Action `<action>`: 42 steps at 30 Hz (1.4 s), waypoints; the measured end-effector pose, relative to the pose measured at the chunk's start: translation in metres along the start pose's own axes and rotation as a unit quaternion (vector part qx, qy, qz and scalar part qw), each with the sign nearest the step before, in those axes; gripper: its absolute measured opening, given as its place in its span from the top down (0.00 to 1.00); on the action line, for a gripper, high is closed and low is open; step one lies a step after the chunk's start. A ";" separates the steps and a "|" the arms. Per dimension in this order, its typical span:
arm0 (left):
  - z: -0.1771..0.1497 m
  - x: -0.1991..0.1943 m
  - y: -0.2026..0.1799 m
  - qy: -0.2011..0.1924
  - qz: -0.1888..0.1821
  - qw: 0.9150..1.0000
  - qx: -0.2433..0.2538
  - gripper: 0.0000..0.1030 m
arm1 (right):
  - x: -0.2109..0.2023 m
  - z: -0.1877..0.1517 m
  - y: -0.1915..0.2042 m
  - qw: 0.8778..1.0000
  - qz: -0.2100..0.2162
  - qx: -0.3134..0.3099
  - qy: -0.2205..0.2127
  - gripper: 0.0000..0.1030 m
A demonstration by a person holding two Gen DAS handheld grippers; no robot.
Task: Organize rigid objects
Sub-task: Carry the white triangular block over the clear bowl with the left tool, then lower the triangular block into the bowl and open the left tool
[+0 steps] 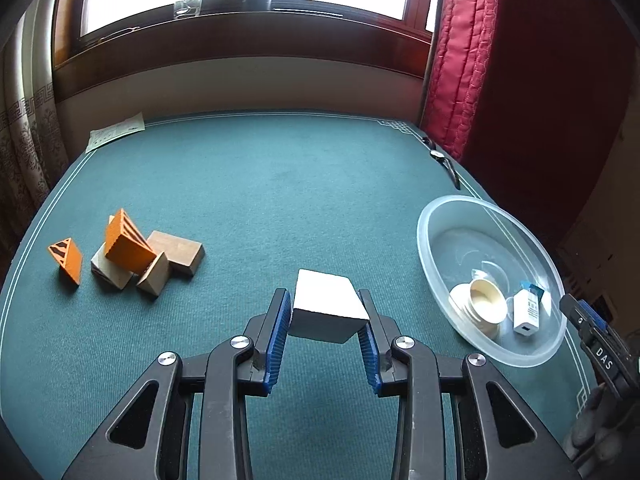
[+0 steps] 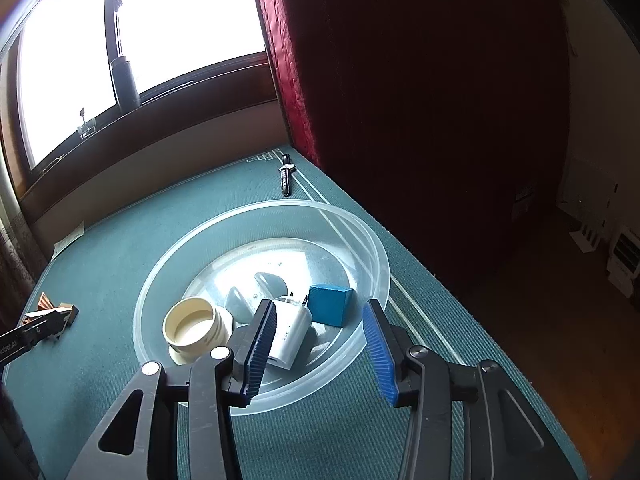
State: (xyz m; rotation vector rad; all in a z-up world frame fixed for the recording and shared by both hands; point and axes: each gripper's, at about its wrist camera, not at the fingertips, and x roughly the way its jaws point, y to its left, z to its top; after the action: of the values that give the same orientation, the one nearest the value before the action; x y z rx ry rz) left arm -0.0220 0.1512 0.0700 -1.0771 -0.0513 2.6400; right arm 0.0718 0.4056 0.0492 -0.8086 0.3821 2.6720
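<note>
My left gripper (image 1: 323,295) is shut on a white block (image 1: 326,300), held tilted above the green table (image 1: 260,184). To its left lies a pile of wooden and orange blocks (image 1: 132,254), with one orange wedge (image 1: 67,259) apart from it. A clear bowl (image 1: 421,240) at the right holds a cream round cap (image 1: 484,298) and a white charger (image 1: 527,312). My right gripper (image 2: 320,306) hangs open over the bowl (image 2: 352,220), its pads touching nothing. Below it in the bowl lie a blue box (image 2: 330,304), the charger (image 2: 290,330) and the cap (image 2: 196,324).
A wristwatch (image 2: 286,176) lies at the table's far right edge, beside a red curtain (image 1: 460,60). A paper sheet (image 1: 116,132) sits at the far left corner. A wall and window sill stand behind the table; the floor drops away on the right.
</note>
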 end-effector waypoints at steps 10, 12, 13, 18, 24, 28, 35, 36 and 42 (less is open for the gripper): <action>0.015 0.015 -0.052 0.001 -0.043 0.998 0.039 0.67 | -0.004 -0.002 -0.004 1.000 -0.001 0.004 -0.011 0.49; 0.017 0.017 -0.060 0.002 -0.049 0.998 0.045 0.67 | -0.004 -0.002 -0.003 1.000 0.000 0.002 -0.013 0.49; 0.018 0.019 -0.064 0.003 -0.052 0.998 0.048 0.67 | -0.005 -0.002 -0.003 1.000 0.000 0.001 -0.014 0.49; 0.023 0.028 -0.077 0.008 -0.064 0.996 0.059 0.67 | -0.004 -0.003 -0.002 1.000 -0.004 -0.004 -0.018 0.48; 0.027 0.039 -0.087 0.016 -0.071 0.995 0.066 0.67 | -0.003 -0.002 -0.003 1.000 -0.002 -0.002 -0.015 0.48; 0.029 0.045 -0.091 0.021 -0.075 0.995 0.069 0.67 | -0.001 -0.002 -0.003 1.000 -0.001 -0.001 -0.012 0.48; 0.037 0.052 -0.103 0.016 -0.099 0.992 0.078 0.66 | 0.000 -0.003 -0.002 1.000 0.000 -0.001 -0.009 0.48; 0.039 0.053 -0.104 0.013 -0.105 0.991 0.076 0.66 | 0.000 -0.003 -0.001 1.000 0.000 -0.002 -0.009 0.48; 0.040 0.059 -0.089 0.011 -0.092 0.995 0.044 0.38 | -0.001 -0.003 0.000 1.000 0.002 -0.002 -0.011 0.47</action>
State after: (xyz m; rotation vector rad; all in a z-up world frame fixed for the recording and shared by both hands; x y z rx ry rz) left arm -0.0670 0.2562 0.0713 -1.0196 -0.0269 2.4426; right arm 0.0741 0.4044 0.0471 -0.7807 0.3736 2.6827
